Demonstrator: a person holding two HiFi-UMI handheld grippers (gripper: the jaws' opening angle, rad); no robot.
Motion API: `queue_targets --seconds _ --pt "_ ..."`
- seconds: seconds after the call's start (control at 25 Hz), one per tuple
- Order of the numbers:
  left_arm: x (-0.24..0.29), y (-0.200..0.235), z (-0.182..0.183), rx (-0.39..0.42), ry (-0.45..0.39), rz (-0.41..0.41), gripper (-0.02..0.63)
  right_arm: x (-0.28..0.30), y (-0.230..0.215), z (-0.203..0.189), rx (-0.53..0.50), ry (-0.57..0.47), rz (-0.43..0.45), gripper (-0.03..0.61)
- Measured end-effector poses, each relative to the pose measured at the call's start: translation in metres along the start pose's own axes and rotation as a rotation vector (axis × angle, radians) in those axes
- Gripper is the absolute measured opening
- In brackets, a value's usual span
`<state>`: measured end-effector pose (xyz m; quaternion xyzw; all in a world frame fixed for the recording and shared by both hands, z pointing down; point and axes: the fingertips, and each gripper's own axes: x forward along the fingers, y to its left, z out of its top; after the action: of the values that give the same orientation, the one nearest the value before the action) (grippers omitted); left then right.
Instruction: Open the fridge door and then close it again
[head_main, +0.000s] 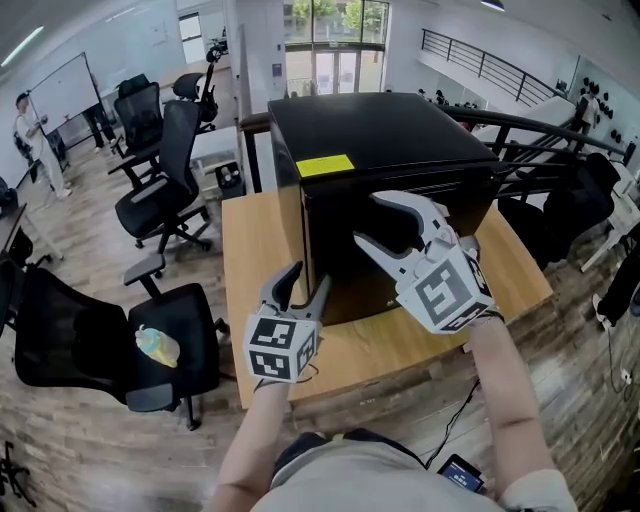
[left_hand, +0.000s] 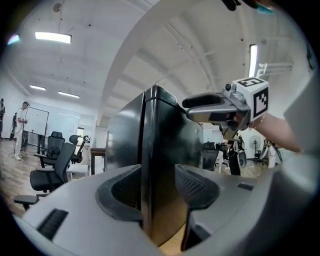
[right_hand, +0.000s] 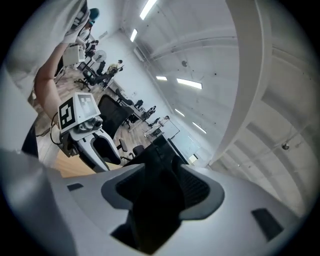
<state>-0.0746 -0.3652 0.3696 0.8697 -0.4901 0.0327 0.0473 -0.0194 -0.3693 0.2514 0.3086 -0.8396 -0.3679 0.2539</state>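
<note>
Both open, my left tool (head_main: 307, 277) and right tool (head_main: 366, 217) are hovering at the black fridge (head_main: 400, 140). Beyond them I'm seeing its yellow label (head_main: 325, 165), too small to read, and office chairs (head_main: 165, 190) crowding the left.

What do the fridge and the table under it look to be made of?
Fridge: black and smooth, probably painted metal or plastic. Its side mirrors the room in the left gripper view, so the finish is glossy. Table: light wood or wood-look laminate, matte, with faint grain.
</note>
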Motion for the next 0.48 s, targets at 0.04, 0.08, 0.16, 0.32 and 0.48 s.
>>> queue_targets --seconds 0.04,0.08,0.16,0.32,0.48 --pt "0.003 -0.001 -0.001 -0.005 0.002 -0.010 0.213 0.002 0.001 0.000 -0.021 0.004 0.002 0.207" --pt "0.006 -0.002 -0.001 -0.003 0.003 -0.019 0.230 0.004 0.001 0.002 -0.037 0.004 0.000 0.207" --pt "0.012 -0.002 -0.001 0.015 -0.001 -0.028 0.236 0.008 -0.003 0.006 -0.060 0.000 0.001 0.206" --pt "0.020 0.003 -0.004 0.006 -0.003 -0.036 0.238 0.014 -0.001 0.002 -0.118 0.031 0.028 0.198" --pt "0.029 0.004 -0.009 0.000 0.014 -0.046 0.237 0.020 0.001 -0.006 -0.152 0.061 0.052 0.194"
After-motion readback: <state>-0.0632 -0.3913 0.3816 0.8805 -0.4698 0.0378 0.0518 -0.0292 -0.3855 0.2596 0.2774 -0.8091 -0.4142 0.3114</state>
